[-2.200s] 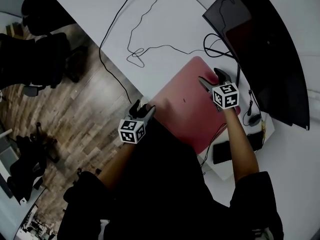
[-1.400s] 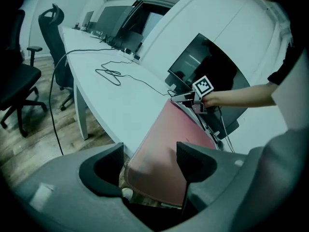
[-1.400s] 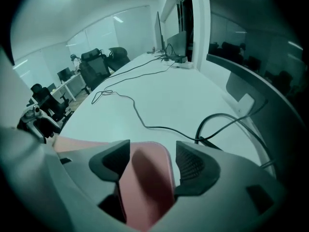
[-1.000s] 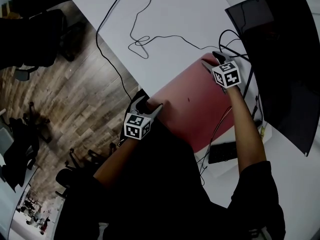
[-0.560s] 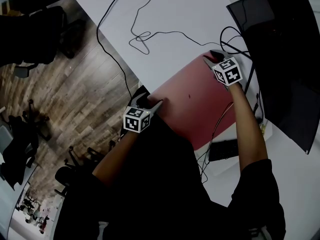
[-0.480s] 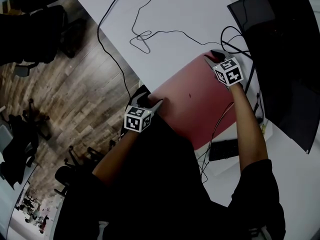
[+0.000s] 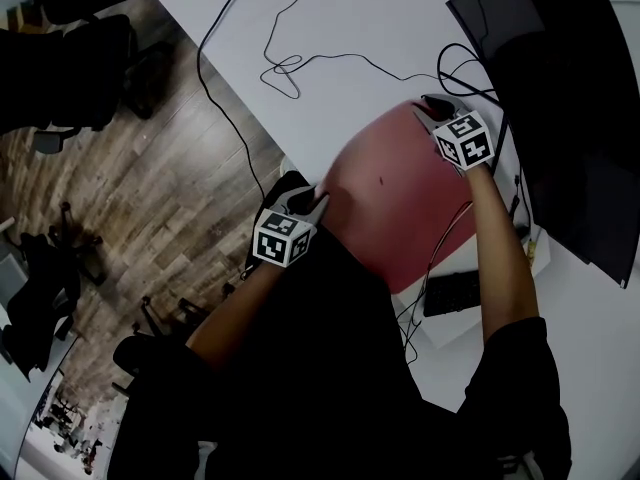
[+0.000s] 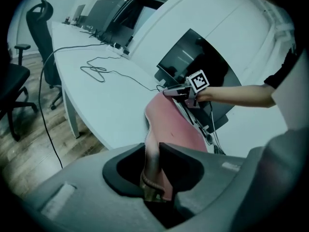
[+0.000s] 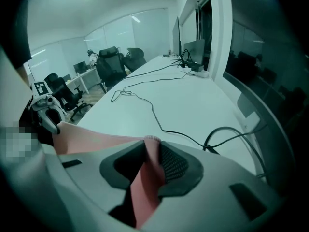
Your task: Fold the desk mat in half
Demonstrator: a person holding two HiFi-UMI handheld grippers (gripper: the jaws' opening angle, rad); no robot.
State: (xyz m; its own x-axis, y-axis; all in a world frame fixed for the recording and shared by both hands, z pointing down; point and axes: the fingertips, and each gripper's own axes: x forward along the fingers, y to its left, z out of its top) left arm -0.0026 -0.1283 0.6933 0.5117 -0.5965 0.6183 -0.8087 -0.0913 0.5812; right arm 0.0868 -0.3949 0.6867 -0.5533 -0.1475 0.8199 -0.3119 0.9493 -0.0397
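Note:
The pink desk mat (image 7: 400,203) lies on the white desk (image 7: 370,18), with its left edge raised and bowed. My left gripper (image 7: 310,201) holds the mat's near-left corner; in the left gripper view the jaws have just been closing and now pinch the mat's edge (image 8: 152,170). My right gripper (image 7: 428,108) holds the far-left corner by the monitor; its jaws have also just been closing and press on the pink corner (image 9: 150,153). The left gripper view shows my right gripper (image 8: 175,92) across the curved mat (image 8: 169,122).
A large dark monitor (image 7: 560,88) stands to the right of the mat. Black cables (image 7: 290,68) loop over the desk beyond it. A dark flat device (image 7: 455,293) and a red cable lie at the mat's near right. Office chairs (image 7: 60,68) stand on the wooden floor at left.
Both grippers closed on the mat's left corners and rose a little. The mat's left edge, flat before, is now lifted off the desk and bowed.

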